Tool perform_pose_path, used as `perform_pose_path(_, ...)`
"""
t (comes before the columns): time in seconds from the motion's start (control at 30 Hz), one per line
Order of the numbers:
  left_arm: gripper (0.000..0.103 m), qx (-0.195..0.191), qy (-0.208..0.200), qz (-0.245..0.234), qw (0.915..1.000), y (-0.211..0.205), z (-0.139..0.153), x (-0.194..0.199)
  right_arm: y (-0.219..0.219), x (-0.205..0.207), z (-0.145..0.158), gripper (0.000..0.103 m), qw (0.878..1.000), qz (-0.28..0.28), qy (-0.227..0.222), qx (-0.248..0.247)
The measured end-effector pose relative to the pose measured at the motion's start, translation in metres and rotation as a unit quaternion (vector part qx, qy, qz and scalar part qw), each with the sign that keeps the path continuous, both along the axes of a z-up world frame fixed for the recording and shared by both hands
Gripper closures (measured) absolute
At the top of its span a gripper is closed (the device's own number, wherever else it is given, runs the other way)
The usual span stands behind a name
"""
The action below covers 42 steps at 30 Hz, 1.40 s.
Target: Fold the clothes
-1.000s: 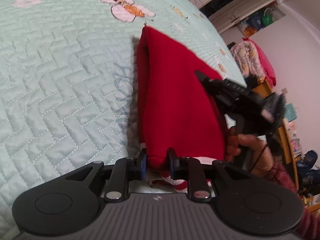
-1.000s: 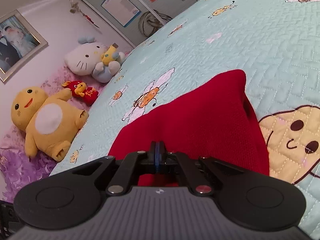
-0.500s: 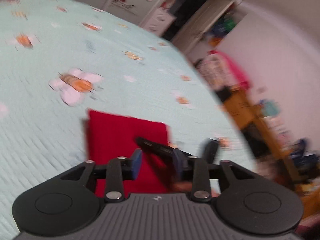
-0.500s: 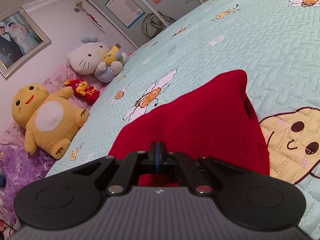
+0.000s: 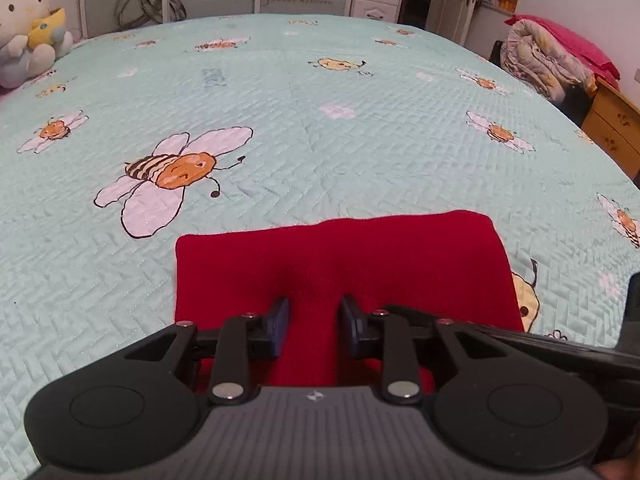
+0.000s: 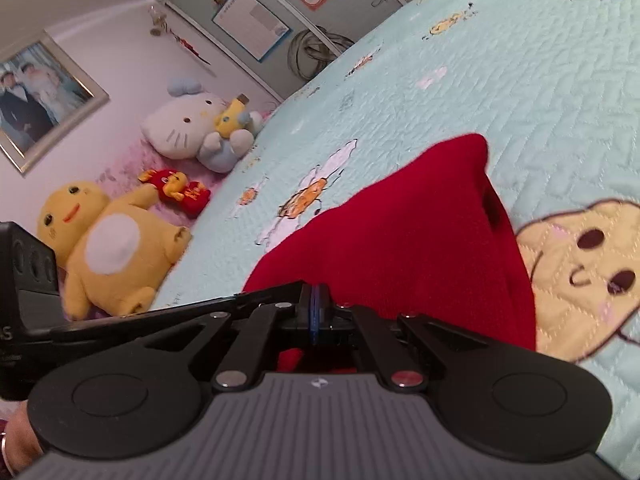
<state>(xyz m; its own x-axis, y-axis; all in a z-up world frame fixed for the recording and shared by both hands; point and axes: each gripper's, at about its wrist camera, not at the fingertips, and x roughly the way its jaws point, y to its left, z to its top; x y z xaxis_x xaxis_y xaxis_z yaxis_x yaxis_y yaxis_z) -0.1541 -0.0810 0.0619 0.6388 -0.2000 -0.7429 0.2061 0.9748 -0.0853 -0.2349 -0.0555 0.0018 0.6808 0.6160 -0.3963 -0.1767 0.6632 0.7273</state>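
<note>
Mint quilted bedspread (image 5: 320,128) carries our red garment (image 5: 340,256), folded flat near its front edge. Our right gripper (image 6: 319,312) pinches its near edge, anchoring it; our left gripper (image 5: 314,322), just narrowing, hovers parted above, unpressed.

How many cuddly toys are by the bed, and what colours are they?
White: 1, the white cat plush
Yellow: 1, the big yellow plush
Red and yellow: 1, the small red plush
Total: 3
</note>
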Motion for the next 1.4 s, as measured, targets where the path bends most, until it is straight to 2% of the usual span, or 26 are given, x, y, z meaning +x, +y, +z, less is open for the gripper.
perform_pose_path(0.1, 0.073, 0.009, -0.004, 0.000, 1.0000, 0.000, 0.000, -0.001, -0.009, -0.009, 0.007, 0.103, 1.000, -0.003, 0.011, 0.015)
perform_pose_path(0.13, 0.073, 0.014, -0.006, 0.000, 0.9999, -0.001, 0.001, -0.002, -0.012, -0.013, 0.017, 0.098, 1.000, -0.013, 0.002, 0.000)
perform_pose_path(0.2, 0.073, 0.023, -0.009, 0.000, 0.9997, -0.002, 0.002, -0.003, -0.017, -0.018, 0.045, 0.096, 0.998, -0.034, -0.041, -0.030)
perform_pose_path(0.27, 0.073, 0.028, -0.012, -0.003, 0.9995, -0.004, 0.002, -0.004, -0.021, -0.014, 0.068, 0.095, 0.995, -0.049, -0.076, -0.038)
perform_pose_path(0.37, 0.073, 0.035, -0.014, -0.006, 0.9993, -0.005, 0.002, -0.005, -0.021, 0.004, 0.085, 0.090, 0.990, -0.063, -0.101, -0.071)
perform_pose_path(0.47, 0.073, 0.041, -0.015, -0.013, 0.9990, -0.007, 0.002, -0.005, -0.014, 0.026, 0.064, 0.083, 0.990, -0.055, -0.071, -0.113)
perform_pose_path(0.57, 0.073, 0.048, -0.020, -0.018, 0.9985, -0.008, 0.002, -0.008, -0.004, 0.034, 0.027, 0.084, 0.983, -0.030, -0.026, -0.177)
perform_pose_path(0.7, 0.073, 0.050, -0.020, -0.017, 0.9984, -0.009, 0.002, -0.007, -0.017, 0.025, 0.045, 0.083, 0.989, -0.043, -0.010, -0.142)
perform_pose_path(0.83, 0.073, 0.051, -0.021, -0.016, 0.9984, -0.009, 0.002, -0.008, -0.016, 0.008, 0.078, 0.081, 0.987, -0.062, -0.074, -0.128)
perform_pose_path(0.9, 0.073, 0.053, -0.022, -0.016, 0.9982, -0.010, 0.002, -0.008, -0.015, 0.003, 0.085, 0.072, 0.984, -0.078, -0.100, -0.128)
perform_pose_path(0.97, 0.073, 0.053, -0.022, -0.018, 0.9982, -0.010, 0.002, -0.008, -0.011, 0.012, 0.071, 0.058, 0.983, -0.070, -0.081, -0.152)
perform_pose_path(1.07, 0.073, 0.053, -0.022, -0.019, 0.9982, -0.011, 0.001, -0.008, -0.008, 0.030, 0.031, 0.064, 0.979, -0.049, -0.007, -0.198)
perform_pose_path(1.3, 0.073, 0.057, -0.023, -0.017, 0.9980, -0.012, 0.002, -0.009, -0.020, 0.011, 0.065, 0.065, 0.985, -0.062, -0.041, -0.155)
perform_pose_path(1.33, 0.073, 0.057, -0.023, -0.017, 0.9980, -0.012, 0.002, -0.009, -0.021, 0.008, 0.068, 0.064, 0.986, -0.066, -0.045, -0.148)
perform_pose_path(1.4, 0.073, 0.057, -0.023, -0.017, 0.9980, -0.013, 0.002, -0.009, -0.020, 0.012, 0.056, 0.064, 0.985, -0.066, -0.024, -0.159)
